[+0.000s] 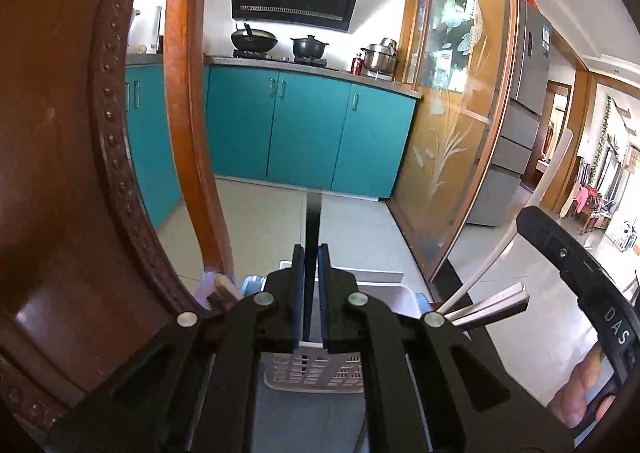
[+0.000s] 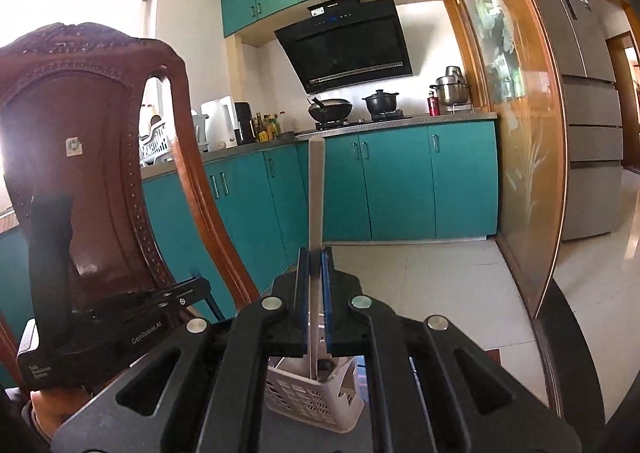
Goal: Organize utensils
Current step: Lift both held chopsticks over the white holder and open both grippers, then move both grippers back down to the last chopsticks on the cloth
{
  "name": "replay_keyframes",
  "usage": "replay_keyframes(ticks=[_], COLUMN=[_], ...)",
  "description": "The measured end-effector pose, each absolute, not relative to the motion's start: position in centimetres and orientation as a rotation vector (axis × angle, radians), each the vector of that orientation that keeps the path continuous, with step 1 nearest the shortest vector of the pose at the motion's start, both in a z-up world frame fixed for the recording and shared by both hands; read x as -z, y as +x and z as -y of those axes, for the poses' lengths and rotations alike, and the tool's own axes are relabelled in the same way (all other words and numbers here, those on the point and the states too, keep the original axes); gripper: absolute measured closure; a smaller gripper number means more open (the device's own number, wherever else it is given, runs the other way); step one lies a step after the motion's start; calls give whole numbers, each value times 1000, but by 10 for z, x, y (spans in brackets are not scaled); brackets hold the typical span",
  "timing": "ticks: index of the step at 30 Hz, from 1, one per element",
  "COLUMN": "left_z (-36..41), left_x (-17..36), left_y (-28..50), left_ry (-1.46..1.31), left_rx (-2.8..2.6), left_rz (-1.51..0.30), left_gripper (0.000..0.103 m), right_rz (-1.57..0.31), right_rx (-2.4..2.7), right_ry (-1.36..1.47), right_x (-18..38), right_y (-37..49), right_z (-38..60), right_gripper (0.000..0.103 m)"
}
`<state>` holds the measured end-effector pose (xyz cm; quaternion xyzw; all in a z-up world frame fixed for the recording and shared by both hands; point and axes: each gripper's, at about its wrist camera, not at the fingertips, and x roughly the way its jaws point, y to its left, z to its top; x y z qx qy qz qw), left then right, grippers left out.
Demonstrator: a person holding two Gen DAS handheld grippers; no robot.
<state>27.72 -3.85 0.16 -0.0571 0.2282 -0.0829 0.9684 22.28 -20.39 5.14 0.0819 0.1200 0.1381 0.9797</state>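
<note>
My left gripper [image 1: 312,253] is shut on a thin black utensil handle [image 1: 313,221] that stands upright between its pads, above a white slotted utensil basket [image 1: 312,373]. My right gripper [image 2: 315,253] is shut on a long white utensil handle [image 2: 316,189], upright, with its lower end inside the white basket [image 2: 308,401]. In the left wrist view the right gripper's fingers [image 1: 492,303] and the white handle [image 1: 532,213] show at the right. In the right wrist view the left gripper's body [image 2: 100,333] shows at lower left.
A carved brown wooden chair back [image 1: 72,173] stands close on the left, also in the right wrist view [image 2: 92,157]. Teal kitchen cabinets [image 2: 392,181], a stove with pots and a glass sliding door [image 1: 460,113] lie ahead. A grey tabletop [image 1: 304,417] lies under the basket.
</note>
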Motion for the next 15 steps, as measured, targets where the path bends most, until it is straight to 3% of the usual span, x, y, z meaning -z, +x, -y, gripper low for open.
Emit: replay_keyframes(ticks=[6,8,12,15], left_z=[33,30,19,14], left_x=[-2,-3,1,9], left_y=[262,253,238,227], left_ry=[-133,-135,-164,-166], left_rx=[172,164,104,91], left_rz=[-398,-369,-308,-291], left_gripper=[96,95,92,92], right_rz=[-237,-231,-197,-160], right_rx=[-281,-278,-280,-297], right_ry=[149,138,135,130], right_x=[-46,-47,-51,-57], right_y=[210,207,193,177], right_z=[197,195,197,201], right_gripper=[95,91,73,71])
